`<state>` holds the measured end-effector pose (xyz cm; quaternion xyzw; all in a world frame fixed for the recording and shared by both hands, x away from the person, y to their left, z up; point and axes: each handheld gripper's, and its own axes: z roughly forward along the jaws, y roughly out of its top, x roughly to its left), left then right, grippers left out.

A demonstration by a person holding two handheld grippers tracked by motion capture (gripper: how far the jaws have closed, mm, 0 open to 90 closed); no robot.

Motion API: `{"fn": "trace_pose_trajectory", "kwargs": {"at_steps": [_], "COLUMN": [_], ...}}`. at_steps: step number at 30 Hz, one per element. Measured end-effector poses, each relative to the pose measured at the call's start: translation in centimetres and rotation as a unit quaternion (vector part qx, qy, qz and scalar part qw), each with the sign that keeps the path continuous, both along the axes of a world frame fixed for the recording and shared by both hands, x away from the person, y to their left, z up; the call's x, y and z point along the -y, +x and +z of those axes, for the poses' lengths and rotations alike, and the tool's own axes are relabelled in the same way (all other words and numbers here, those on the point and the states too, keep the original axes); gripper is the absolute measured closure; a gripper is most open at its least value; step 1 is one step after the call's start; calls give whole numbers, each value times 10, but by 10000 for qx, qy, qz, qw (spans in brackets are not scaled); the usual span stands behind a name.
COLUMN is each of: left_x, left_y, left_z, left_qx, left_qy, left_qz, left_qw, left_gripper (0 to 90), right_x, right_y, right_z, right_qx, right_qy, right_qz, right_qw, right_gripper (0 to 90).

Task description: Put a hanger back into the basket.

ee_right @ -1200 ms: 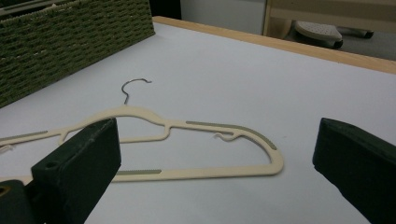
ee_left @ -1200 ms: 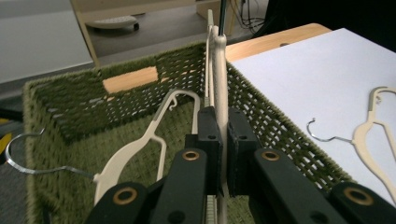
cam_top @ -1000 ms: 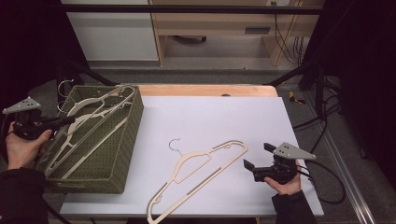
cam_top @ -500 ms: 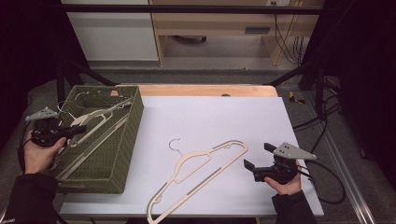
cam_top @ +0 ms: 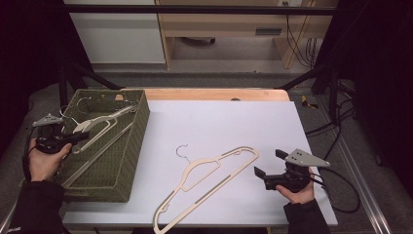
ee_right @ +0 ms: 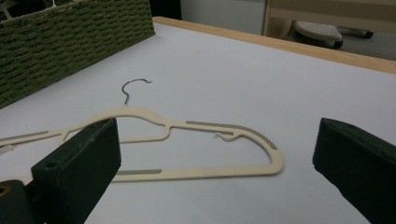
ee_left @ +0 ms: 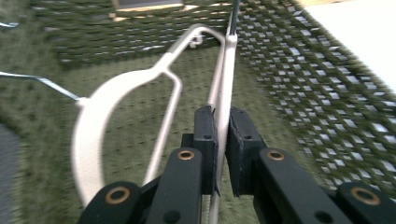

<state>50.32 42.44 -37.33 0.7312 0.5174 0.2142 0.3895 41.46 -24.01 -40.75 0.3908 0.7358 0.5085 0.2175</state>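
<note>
Gripping basket hanger (ee_left: 224, 79): left gripper (ee_left: 222, 135) | right gripper (ee_right: 215, 154) agape | white table (cam_top: 234, 126), dark room

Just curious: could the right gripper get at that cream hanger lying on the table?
Probably yes. The right gripper is open and faces the cream hanger, which lies flat on the bare table, with nothing between them.

We hold the left gripper (cam_top: 73, 138) over the green basket's (cam_top: 131, 146) left rim, our left hand (cam_top: 44, 158) just outside that wall, forearm coming up beside the basket's near corner. Its jaws stand pressed nearly together, pointing into the basket. Our right gripper (cam_top: 267, 163) lies well to the basket's right, low, jaws spread wide and aimed back towards it, right hand (cam_top: 297, 191) behind.
</note>
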Motion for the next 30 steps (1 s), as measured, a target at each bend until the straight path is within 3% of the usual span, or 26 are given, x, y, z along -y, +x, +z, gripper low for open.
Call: {"fn": "trace_pose_trajectory", "kwargs": {"at_steps": [7, 14, 15, 18, 21, 24, 25, 30], "left_x": [-8, -13, -14, -17, -19, -22, -26, -25], "left_y": [7, 13, 14, 14, 15, 15, 13, 9], "left_z": [-4, -9, -12, -15, -18, -22, -24, -18], "left_qx": [-112, -302, -376, -472, -684, -786, -844, -885], "left_qy": [311, 369, 431, 413, 696, 703, 565, 556], "left_qz": [398, 805, 925, 1031, 1136, 1198, 1291, 1258], "left_qw": [9987, 9956, 9941, 9927, 9887, 9872, 9864, 9865], "left_gripper": [810, 789, 787, 784, 773, 766, 766, 722], "right_x": [0, 0, 0, 0, 0, -1, -1, -1], "right_y": [0, 0, 0, 0, 0, 1, 1, 1], "right_z": [0, 0, 0, 0, 0, -1, -1, -1], "right_qx": [-1, 0, -1, 0, -12, -18, -15, -15], "right_qy": [-5, -5, 4, 1, -7, -17, -19, -21], "right_qz": [6, 8, 7, 11, 18, 27, 27, 19], "right_qw": [10000, 10000, 10000, 10000, 10000, 10000, 10000, 10000], "right_gripper": [18, 17, 18, 18, 18, 18, 18, 18]}}
